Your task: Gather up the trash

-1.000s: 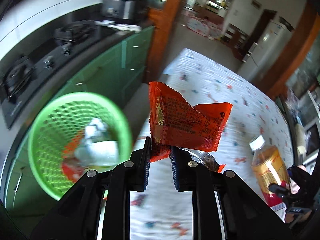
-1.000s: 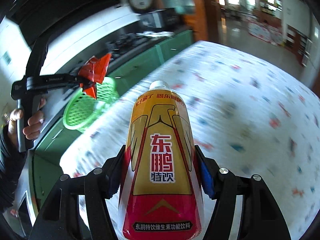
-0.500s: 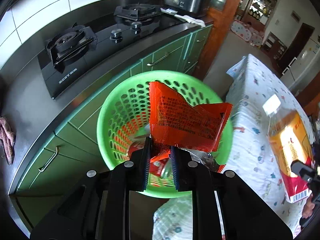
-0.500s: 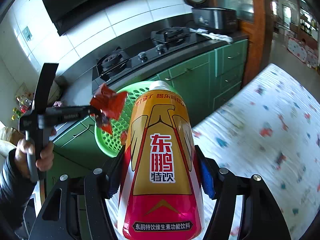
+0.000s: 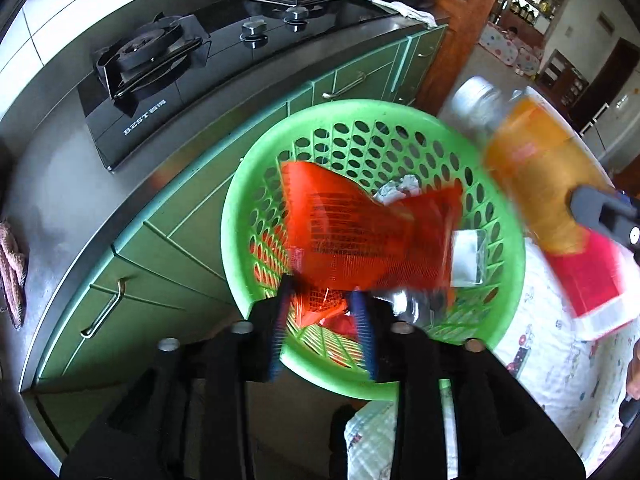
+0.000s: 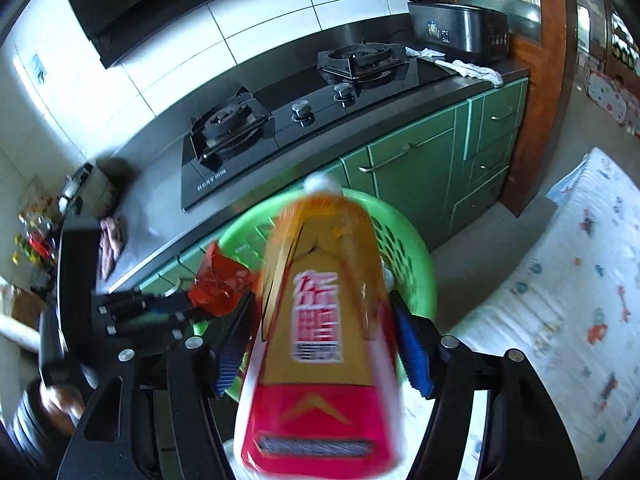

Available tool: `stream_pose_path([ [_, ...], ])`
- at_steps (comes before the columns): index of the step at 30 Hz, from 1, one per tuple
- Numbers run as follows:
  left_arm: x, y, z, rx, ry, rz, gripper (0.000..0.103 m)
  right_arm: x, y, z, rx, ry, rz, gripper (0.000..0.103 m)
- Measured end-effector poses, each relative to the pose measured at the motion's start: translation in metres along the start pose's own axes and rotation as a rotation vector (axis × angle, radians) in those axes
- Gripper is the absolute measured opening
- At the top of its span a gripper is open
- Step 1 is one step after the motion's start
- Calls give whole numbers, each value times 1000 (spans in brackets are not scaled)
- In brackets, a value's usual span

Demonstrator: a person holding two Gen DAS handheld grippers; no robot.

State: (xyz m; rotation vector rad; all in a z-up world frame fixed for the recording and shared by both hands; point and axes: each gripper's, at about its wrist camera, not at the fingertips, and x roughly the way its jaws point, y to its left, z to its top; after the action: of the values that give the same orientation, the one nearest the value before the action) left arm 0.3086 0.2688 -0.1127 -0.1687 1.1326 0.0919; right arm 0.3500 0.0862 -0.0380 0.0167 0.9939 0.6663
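My left gripper [image 5: 322, 308] is open above the green perforated basket [image 5: 508, 280]. The orange snack wrapper [image 5: 360, 232] is blurred just beyond its spread fingers, over the basket. My right gripper [image 6: 324, 340] has its jaws spread, and the yellow and red drink bottle [image 6: 320, 320] between them is blurred, its white cap pointing at the basket [image 6: 412, 264]. The bottle also shows in the left wrist view [image 5: 560, 208] at the basket's right rim. Several pieces of trash lie inside the basket, among them crumpled white paper [image 5: 400, 188].
The basket stands by the edge of a table with a patterned cloth [image 6: 560, 320]. Behind it are green cabinets [image 5: 160, 260] and a counter with a black gas hob [image 5: 180, 60]. A steel cooker [image 6: 460, 28] and a white cloth [image 6: 468, 66] lie at the counter's far end.
My left gripper has opened and the wrapper has left its fingers, falling toward the basket. My right gripper has moved over the basket and spread its jaws; the bottle is slipping forward.
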Motion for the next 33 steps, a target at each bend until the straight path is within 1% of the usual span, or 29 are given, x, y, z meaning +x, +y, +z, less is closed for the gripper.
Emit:
stream_pose_path([
  [1, 1, 1, -1, 0, 1, -5, 36, 1, 0, 0, 7, -6, 6, 72],
  [6, 3, 4, -5, -14, 11, 3, 36, -7, 5, -9, -26, -16, -9, 72],
  [10, 1, 5, -9, -34, 14, -8, 37, -24, 5, -26, -52, -36, -34, 72],
  [13, -3, 1, -14, -34, 12, -11, 37, -37, 2, -38, -44, -42, -38, 72],
  [16, -11, -3, -19, -32, -4, -3, 55, -53, -1, -52, -37, -53, -40, 72],
  [21, -31, -13, -31, -37, -39, -25, 55, -75, 0, -77, -42, -70, -71, 72],
  [23, -39, -17, -36, -35, -51, -24, 59, -86, 1, -88, -48, -78, -89, 73],
  [27, -57, -29, -47, -23, -79, -24, 63, -105, 1, -108, -53, -96, -118, 75],
  [29, -66, -37, -53, -10, -98, -22, 68, -114, 0, -116, -47, -101, -131, 77],
  [33, -85, -53, -65, 13, -135, -23, 70, -128, -1, -131, -41, -106, -166, 79],
])
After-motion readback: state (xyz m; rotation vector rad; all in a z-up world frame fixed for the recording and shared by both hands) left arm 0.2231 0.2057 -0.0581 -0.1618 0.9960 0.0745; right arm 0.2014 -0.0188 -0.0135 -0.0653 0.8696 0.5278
